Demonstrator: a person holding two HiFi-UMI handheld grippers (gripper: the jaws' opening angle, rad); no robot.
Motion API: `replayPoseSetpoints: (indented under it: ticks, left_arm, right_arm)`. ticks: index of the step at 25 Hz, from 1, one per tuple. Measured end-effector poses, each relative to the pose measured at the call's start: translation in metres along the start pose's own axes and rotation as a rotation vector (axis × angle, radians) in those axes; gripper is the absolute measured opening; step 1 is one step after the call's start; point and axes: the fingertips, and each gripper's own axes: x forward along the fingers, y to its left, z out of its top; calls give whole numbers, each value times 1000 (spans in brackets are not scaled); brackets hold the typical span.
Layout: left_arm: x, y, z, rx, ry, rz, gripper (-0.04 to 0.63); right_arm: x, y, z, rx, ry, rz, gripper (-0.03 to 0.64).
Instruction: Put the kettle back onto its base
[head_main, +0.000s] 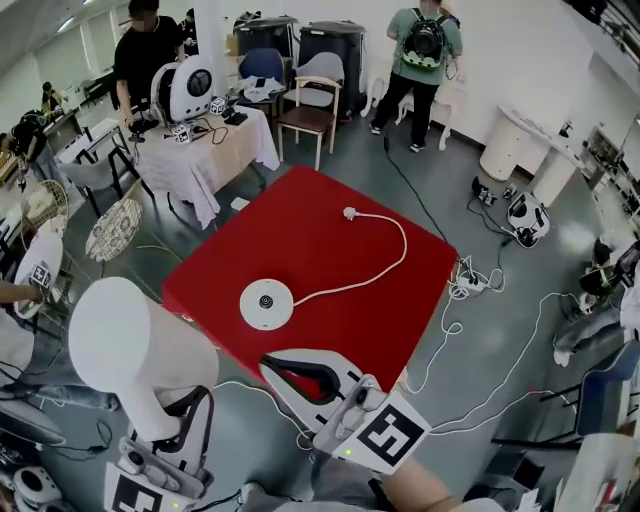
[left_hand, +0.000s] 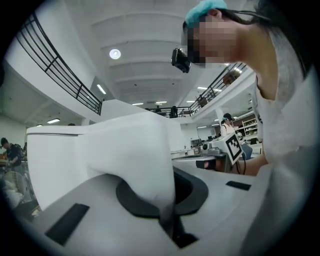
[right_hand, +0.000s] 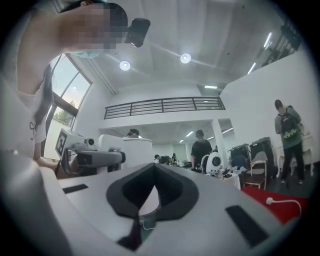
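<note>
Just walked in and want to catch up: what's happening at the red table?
A person works two handheld grippers. The left gripper is shut on the handle of the white kettle, holding it beside the near-left edge of the red table. The round base sits bare on the table. The right gripper is shut and empty, near the table's front edge.
</note>
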Motion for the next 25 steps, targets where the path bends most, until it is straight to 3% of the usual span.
replayPoseSetpoints:
  ticks: [3,7,11,15,20,25]
  left_arm:
    - [-45,-11,6,20,-11,-6,11]
    - [-105,-26,13,41,-11,-21,11]
    - [-160,-42,13,13,8,-92,11]
    - [-202,-57,19,-16,-33,-155,11]
    - [-227,-76,19,3,-13,-226,11]
    - [-240,-93,26,-11,-45,-245,11]
  right_arm:
    - [-6,47,6,-22,3,-33,6]
    - [-18,116,-1,-83,-9,-158,6]
    - [-21,190,-11,-63,15,-254,6]
    - [-22,249,-9,-58,39,-311,6]
    - [-28,281,8,-115,42,-372,6]
    - [-35,300,10,-127,48,-388,6]
